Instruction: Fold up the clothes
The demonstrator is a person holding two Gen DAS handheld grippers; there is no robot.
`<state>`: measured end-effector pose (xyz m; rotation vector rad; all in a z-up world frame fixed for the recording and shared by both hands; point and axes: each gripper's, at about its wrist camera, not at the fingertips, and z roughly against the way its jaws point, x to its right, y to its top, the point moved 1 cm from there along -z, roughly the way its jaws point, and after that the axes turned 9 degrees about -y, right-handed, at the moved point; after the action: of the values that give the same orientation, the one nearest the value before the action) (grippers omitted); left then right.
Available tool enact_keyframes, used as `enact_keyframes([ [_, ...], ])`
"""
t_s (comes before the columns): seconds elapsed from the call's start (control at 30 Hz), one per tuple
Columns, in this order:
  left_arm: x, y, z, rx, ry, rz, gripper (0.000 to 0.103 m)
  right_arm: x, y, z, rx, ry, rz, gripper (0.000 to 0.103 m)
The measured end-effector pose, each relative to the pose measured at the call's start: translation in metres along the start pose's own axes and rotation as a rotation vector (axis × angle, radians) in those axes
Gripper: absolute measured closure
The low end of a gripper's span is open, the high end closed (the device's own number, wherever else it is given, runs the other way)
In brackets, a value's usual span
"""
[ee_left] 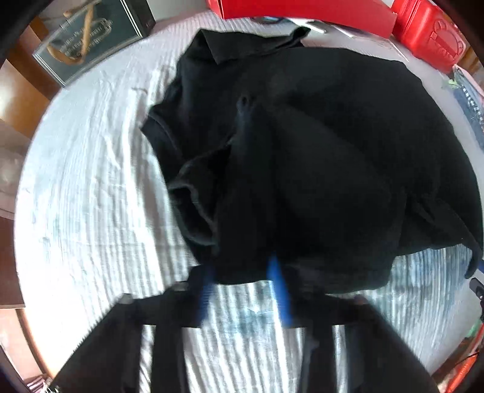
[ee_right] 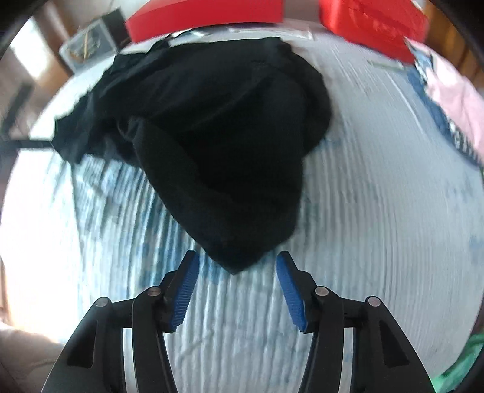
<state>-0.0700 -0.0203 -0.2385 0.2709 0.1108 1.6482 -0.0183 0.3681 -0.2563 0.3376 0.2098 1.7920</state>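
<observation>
A black collared shirt (ee_left: 302, 151) lies crumpled on the white ribbed bedcover (ee_left: 90, 196), collar at the far end. My left gripper (ee_left: 242, 266) points down at the shirt's near hem. The hem covers its blue fingertips (ee_left: 279, 290) and fills the gap between them, while bedcover shows between the pads lower down. Blur hides whether the pads press the cloth. In the right wrist view the shirt (ee_right: 217, 136) ends in a pointed corner. My right gripper (ee_right: 236, 257) stands open around that corner, and its pads (ee_right: 184, 293) do not touch it.
Red boxes (ee_left: 305, 12) and a red case (ee_left: 429, 33) line the far edge. A framed picture (ee_left: 90, 42) leans at the far left by wooden furniture. Pink and blue cloth (ee_right: 450, 99) lies at the right, and something green (ee_right: 466, 356) at the near right.
</observation>
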Motion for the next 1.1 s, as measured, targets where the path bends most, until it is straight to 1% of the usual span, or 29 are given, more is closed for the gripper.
enact_keyframes([
  [0.03,-0.002,-0.001,0.004,0.01,-0.01,0.012,0.093,-0.008,0.0,-0.006,0.01,-0.061,0.04,0.051],
  [0.07,-0.005,-0.003,0.011,0.023,-0.028,0.025,0.093,-0.011,0.001,-0.011,0.007,-0.101,0.059,0.054],
  [0.1,-0.008,-0.005,0.019,0.037,-0.047,0.037,0.097,-0.009,0.003,-0.012,0.017,-0.099,0.042,0.065],
  [0.13,-0.011,-0.009,0.027,0.047,-0.067,0.043,0.098,-0.005,0.006,-0.011,0.015,-0.101,0.017,0.095],
  [0.2,-0.014,-0.019,0.042,0.062,-0.098,0.051,0.098,0.009,0.01,-0.001,0.035,-0.114,-0.04,0.095],
  [0.23,-0.016,-0.024,0.048,0.066,-0.108,0.054,0.098,0.019,0.011,0.01,0.064,-0.102,-0.075,0.095],
  [0.33,-0.021,-0.055,0.07,0.055,-0.186,0.076,0.098,0.031,0.01,0.035,0.104,-0.106,-0.081,0.095],
  [0.43,-0.015,-0.085,0.083,0.025,-0.234,0.087,0.098,0.03,0.003,0.06,0.122,-0.087,-0.023,0.095],
  [0.5,-0.007,-0.11,0.088,-0.018,-0.269,0.091,0.098,0.023,-0.002,0.067,0.107,-0.077,0.031,0.095],
  [0.57,0.001,-0.123,0.087,-0.057,-0.308,0.085,0.098,0.019,-0.005,0.067,0.076,-0.071,0.079,0.095],
  [0.63,0.01,-0.126,0.095,-0.072,-0.335,0.071,0.098,0.017,-0.004,0.064,0.051,-0.067,0.121,0.095],
  [0.73,0.018,-0.103,0.116,-0.018,-0.377,0.053,0.098,0.021,0.009,0.061,0.044,-0.059,0.145,0.095],
  [0.8,0.024,-0.065,0.13,0.046,-0.394,0.03,0.098,0.027,0.024,0.058,0.048,-0.042,0.154,0.095],
  [0.83,0.025,-0.051,0.134,0.064,-0.398,0.026,0.098,0.031,0.034,0.056,0.05,-0.029,0.16,0.095],
  [0.93,0.029,0.01,0.127,0.106,-0.372,0.028,0.098,0.039,0.066,0.049,0.05,0.001,0.167,0.095],
  [1.0,0.029,0.058,0.111,0.12,-0.338,0.038,0.098,0.049,0.095,0.039,0.057,0.007,0.141,0.095],
  [1.03,0.028,0.078,0.099,0.112,-0.312,0.045,0.098,0.058,0.111,0.031,0.054,0.022,0.101,0.089],
  [1.07,0.026,0.095,0.088,0.1,-0.283,0.053,0.098,0.065,0.121,0.025,0.056,0.012,0.07,0.085],
  [1.1,0.023,0.109,0.078,0.085,-0.258,0.06,0.098,0.072,0.13,0.019,0.057,-0.001,0.041,0.076],
])
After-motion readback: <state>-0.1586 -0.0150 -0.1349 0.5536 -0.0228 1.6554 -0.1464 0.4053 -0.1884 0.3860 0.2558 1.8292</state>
